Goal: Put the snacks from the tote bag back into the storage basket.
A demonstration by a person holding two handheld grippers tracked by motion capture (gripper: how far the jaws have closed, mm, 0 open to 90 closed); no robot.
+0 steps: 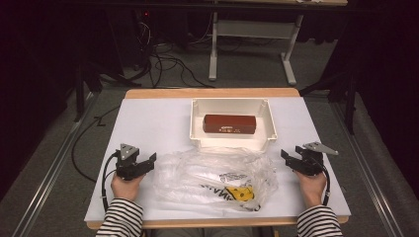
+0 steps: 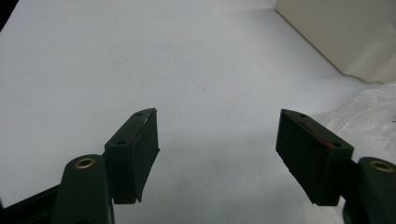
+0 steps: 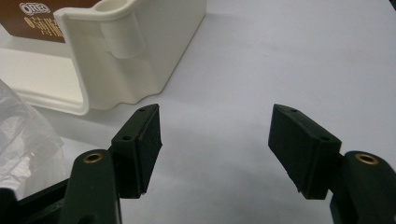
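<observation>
On the white table top (image 1: 148, 128), the left gripper (image 1: 148, 162) rests wide open and empty beside the crumpled clear plastic bag (image 1: 215, 180). The brown Oreo box (image 1: 230, 123) lies in the white bin (image 1: 197, 123) behind. The right gripper (image 1: 291, 159), likewise agape and empty, flanks the bag, likely poised to grasp it.

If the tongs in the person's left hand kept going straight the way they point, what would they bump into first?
Probably nothing: the left tongs face bare white table; the cream tray sits off to one side.
</observation>
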